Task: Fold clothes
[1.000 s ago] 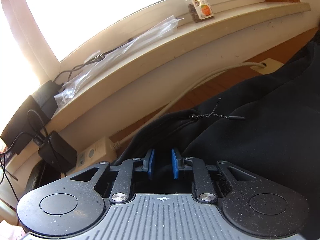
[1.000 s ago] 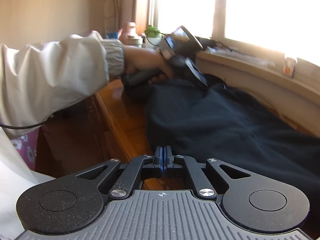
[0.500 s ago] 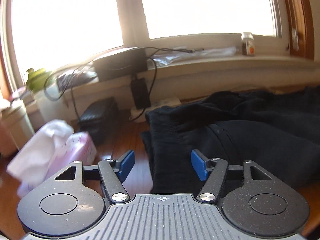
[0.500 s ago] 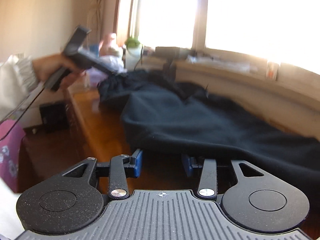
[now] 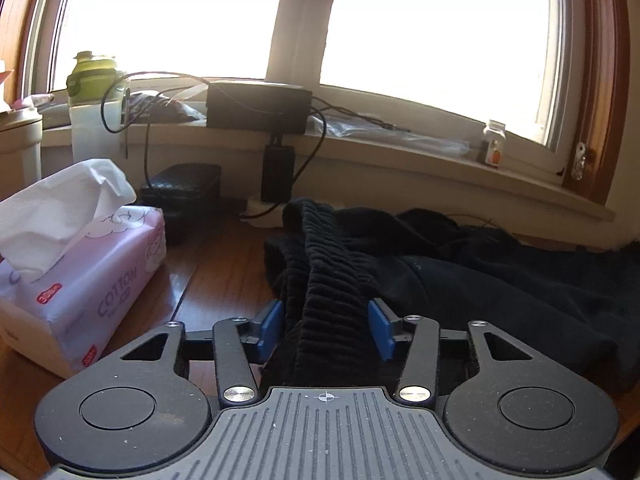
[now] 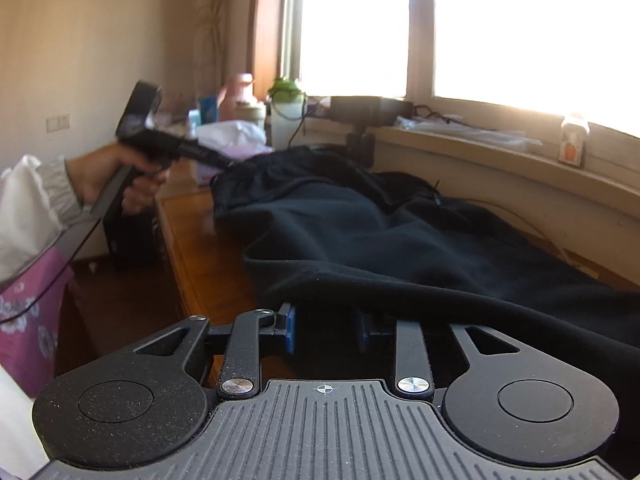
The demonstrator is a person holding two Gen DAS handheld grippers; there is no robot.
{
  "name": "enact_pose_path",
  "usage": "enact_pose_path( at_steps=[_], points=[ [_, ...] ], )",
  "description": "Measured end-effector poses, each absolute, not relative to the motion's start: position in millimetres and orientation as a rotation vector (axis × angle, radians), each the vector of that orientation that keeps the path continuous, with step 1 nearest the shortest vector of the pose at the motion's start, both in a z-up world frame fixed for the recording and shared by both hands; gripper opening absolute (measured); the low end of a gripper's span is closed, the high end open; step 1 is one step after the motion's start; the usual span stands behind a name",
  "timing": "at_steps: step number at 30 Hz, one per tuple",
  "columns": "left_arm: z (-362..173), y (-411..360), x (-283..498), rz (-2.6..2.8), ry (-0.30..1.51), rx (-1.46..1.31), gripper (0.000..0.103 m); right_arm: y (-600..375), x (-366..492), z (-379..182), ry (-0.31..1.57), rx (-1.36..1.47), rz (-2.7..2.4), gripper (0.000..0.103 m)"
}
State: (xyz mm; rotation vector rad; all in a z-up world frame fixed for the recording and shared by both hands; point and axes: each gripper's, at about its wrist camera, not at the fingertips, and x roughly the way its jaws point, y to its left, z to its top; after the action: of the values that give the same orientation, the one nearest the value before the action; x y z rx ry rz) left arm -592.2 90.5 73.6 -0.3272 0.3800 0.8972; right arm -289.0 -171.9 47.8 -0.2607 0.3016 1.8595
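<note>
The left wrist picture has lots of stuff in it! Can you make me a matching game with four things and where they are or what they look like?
Things:
1. tissue pack
2. green-lidded bottle
3. small jar
4. black garment

Descriptions:
A. stands far right on the window sill
B. lies spread over the wooden table, its ribbed band between the open left gripper fingers
C. pink, with a white tissue sticking out
D. stands far left by the window

Pairs: 1-C, 2-D, 3-A, 4-B
</note>
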Motion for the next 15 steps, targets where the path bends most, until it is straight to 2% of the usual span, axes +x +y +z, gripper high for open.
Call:
enact_pose_path(
  at_steps=[4, 5, 6, 7, 8, 11, 15],
  points=[
    [73.2, 90.3, -573.8, 0.934, 0.432, -0.257, 0.031, -172.7, -287.1, 49.9, 0.314, -0.267, 1.887, 0.037],
    [73.6, 89.5, -570.6, 0.944, 0.443, -0.236, 0.027, -172.9, -286.6, 50.4, 0.317, -0.269, 1.894, 0.034],
    [75.0, 89.1, -569.0, 0.958, 0.445, -0.225, 0.025, -173.1, -286.1, 50.9, 0.32, -0.27, 1.901, 0.027],
    [76.6, 89.2, -568.3, 0.966, 0.446, -0.218, 0.024, -173.3, -285.6, 51.5, 0.323, -0.272, 1.908, 0.005],
    [78.3, 89.3, -567.5, 0.974, 0.448, -0.211, 0.024, -172.1, -282.6, 54.6, 0.33, -0.256, 1.888, 0.002],
    [79.7, 96.9, -567.1, 0.977, 0.447, -0.243, 0.024, -163.2, -270.9, 64.2, 0.372, -0.208, 1.803, 0.002],
    [79.2, 107.4, -566.4, 0.976, 0.448, -0.287, 0.026, -158.0, -277.5, 56.6, 0.369, -0.291, 1.789, 0.002]
  ],
)
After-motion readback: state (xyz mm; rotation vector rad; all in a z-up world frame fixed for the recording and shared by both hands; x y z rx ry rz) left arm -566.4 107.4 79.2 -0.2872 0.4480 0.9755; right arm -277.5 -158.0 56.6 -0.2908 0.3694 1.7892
